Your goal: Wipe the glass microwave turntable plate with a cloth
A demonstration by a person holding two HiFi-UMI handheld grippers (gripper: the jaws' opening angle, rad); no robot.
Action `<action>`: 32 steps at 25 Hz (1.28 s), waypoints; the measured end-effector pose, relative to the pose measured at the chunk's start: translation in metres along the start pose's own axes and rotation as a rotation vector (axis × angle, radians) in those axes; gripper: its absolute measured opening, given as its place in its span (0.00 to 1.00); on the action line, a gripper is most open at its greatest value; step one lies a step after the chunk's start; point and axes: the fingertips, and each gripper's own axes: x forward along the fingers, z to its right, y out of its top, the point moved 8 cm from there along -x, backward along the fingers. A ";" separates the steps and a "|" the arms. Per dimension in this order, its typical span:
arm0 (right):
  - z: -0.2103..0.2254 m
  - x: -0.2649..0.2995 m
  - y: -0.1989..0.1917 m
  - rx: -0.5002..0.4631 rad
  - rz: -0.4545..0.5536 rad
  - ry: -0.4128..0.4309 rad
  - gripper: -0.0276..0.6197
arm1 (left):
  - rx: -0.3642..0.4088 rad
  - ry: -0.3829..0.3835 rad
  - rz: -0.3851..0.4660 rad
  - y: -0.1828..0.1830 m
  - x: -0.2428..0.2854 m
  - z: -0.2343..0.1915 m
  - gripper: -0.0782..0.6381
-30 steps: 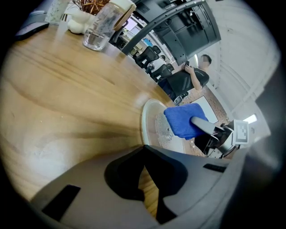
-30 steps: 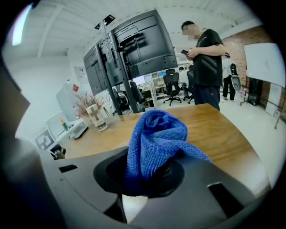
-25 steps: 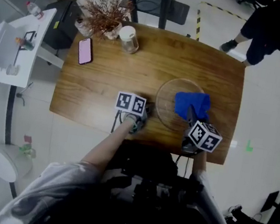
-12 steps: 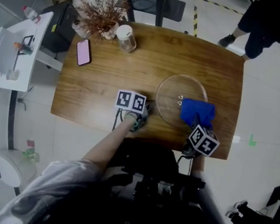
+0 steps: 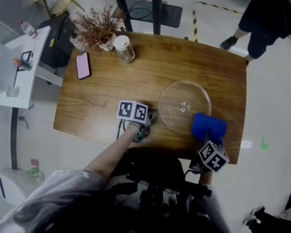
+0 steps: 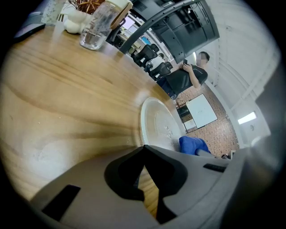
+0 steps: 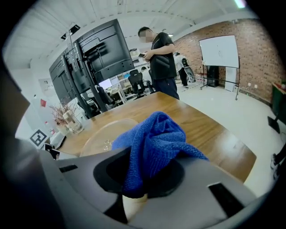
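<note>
Left of centre in the head view, my left gripper (image 5: 145,124) rests on the bench (image 5: 98,100), jaws pressed together with nothing between them. The tips sit just beside the near rim of the plate (image 5: 173,98), and I can't tell if they touch it. The glass lies flat at centre right. A few bright specks (image 5: 183,107) mark its middle, droplets or glare, too small to call. At its lower right edge, my right gripper (image 5: 207,141) is clamped on the bunched blue cloth (image 5: 208,126), which hangs half off the rim. I'd judge the wiping is partway at best. Clear glass hides what's clean.
</note>
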 end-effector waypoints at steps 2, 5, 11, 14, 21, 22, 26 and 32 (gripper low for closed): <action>-0.004 -0.005 0.002 0.063 0.051 0.037 0.17 | -0.003 0.001 0.009 -0.001 -0.001 -0.001 0.10; -0.015 -0.013 0.004 0.130 0.125 0.110 0.17 | -0.023 -0.028 0.044 -0.004 -0.005 -0.002 0.10; -0.033 -0.034 -0.003 0.199 0.221 0.160 0.17 | -0.182 -0.240 0.154 -0.018 -0.030 0.007 0.10; -0.045 -0.043 -0.004 0.205 0.229 0.185 0.17 | -0.078 -0.326 0.232 0.000 -0.053 0.029 0.10; -0.091 -0.083 0.013 0.163 0.320 0.225 0.17 | 0.358 -0.557 0.420 0.037 -0.108 0.114 0.10; -0.097 -0.089 0.016 0.160 0.334 0.234 0.17 | 0.397 -0.579 0.442 0.038 -0.115 0.125 0.10; -0.116 -0.111 0.023 0.124 0.358 0.249 0.17 | 0.468 -0.663 0.493 0.042 -0.132 0.152 0.10; -0.123 -0.118 0.021 0.095 0.350 0.245 0.17 | 0.658 -0.626 0.470 0.040 -0.140 0.156 0.10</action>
